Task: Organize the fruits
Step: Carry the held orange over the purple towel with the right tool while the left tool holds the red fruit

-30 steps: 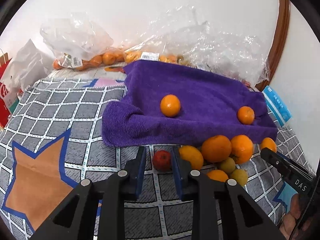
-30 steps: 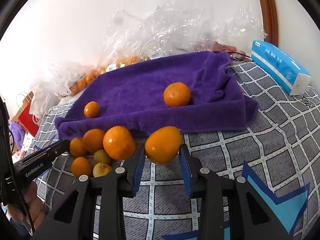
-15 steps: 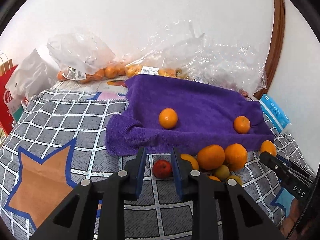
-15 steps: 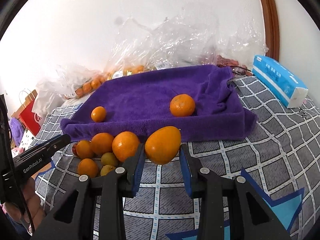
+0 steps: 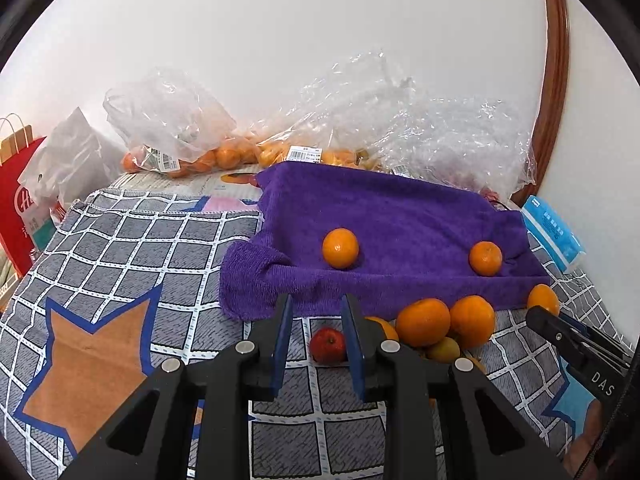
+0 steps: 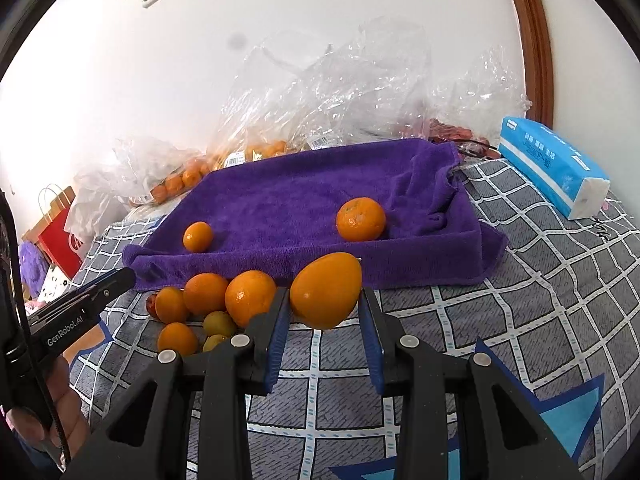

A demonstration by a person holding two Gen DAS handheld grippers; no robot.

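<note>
Right wrist view: right gripper (image 6: 323,300) angled downward, blue pads clamped on a large egg-shaped orange (image 6: 326,290), smooth-skinned, held above the grey checked cloth (image 6: 540,292). Purple towel (image 6: 300,200), plush terry, rumpled at its right edge, bears two round mandarins (image 6: 361,218), well apart. Loose pile of fruit (image 6: 216,300) lies just before the towel's near hem. Left wrist view: left gripper (image 5: 316,312) tilted downward, jaws drawn to their narrowest, nothing gripped; small red apple (image 5: 328,345) on the cloth seen between them. Crinkled clear plastic bags (image 5: 400,120) against the wall.
</note>
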